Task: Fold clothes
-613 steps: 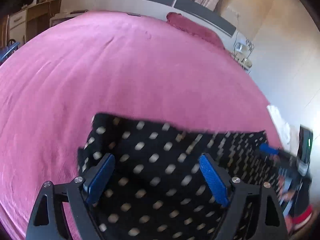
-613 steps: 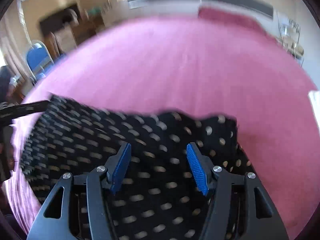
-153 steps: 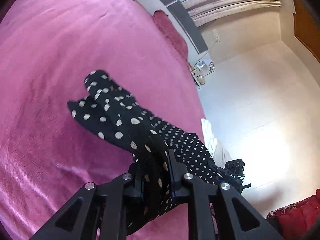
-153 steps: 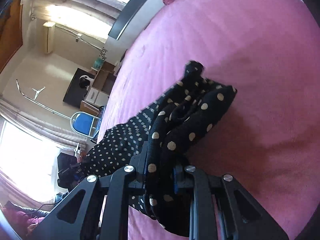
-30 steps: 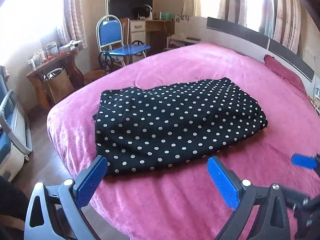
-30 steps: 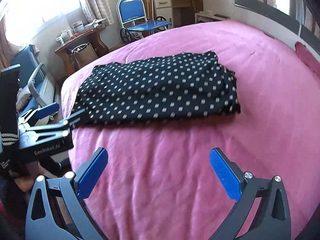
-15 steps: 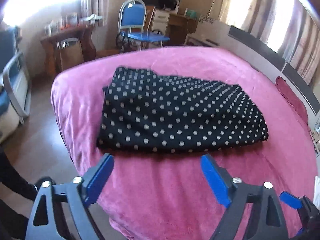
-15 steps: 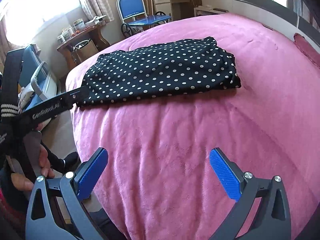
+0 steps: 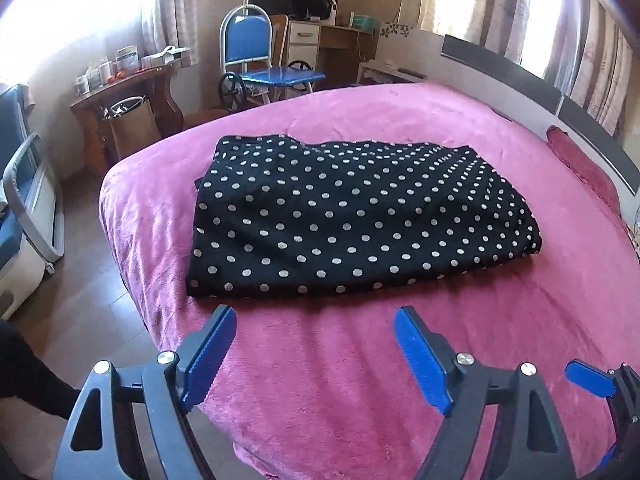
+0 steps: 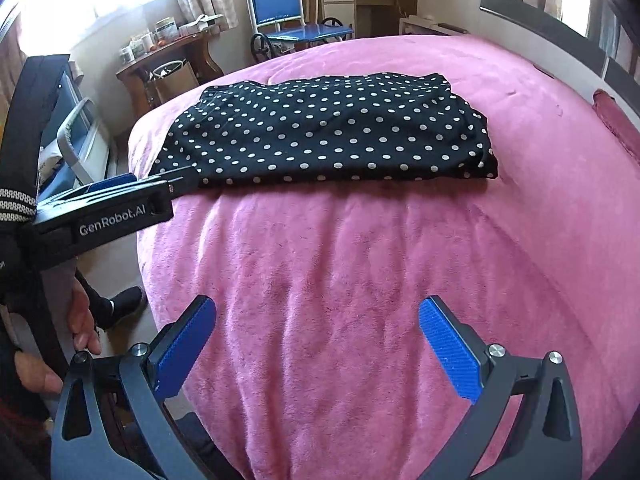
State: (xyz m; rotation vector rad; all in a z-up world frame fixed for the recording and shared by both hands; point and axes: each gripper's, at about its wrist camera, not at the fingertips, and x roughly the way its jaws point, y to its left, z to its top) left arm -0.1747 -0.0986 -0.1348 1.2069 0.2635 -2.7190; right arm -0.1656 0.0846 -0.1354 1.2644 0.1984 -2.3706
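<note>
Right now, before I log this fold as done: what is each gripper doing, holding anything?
Left gripper: jaws closing, nothing between them, short of the polka-dot garment.
Right gripper: open, empty, above the pink blanket.

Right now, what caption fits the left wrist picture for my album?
Folded polka-dot garment lies on the pink bed; the left hand-held gripper, nothing between its closing jaws, hovers before it.

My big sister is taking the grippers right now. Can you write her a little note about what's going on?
Left gripper: nothing between its blue pads, jaws closing a little.
Right gripper: open, empty.
Both hover over the bare pink fleece blanket, short of the cloth.
The black garment with white polka dots lies folded into a flat rectangle on the bed, near its corner.
Done: folded and let go.
Left: maybe one more fold or a tidy-up; your call.
</note>
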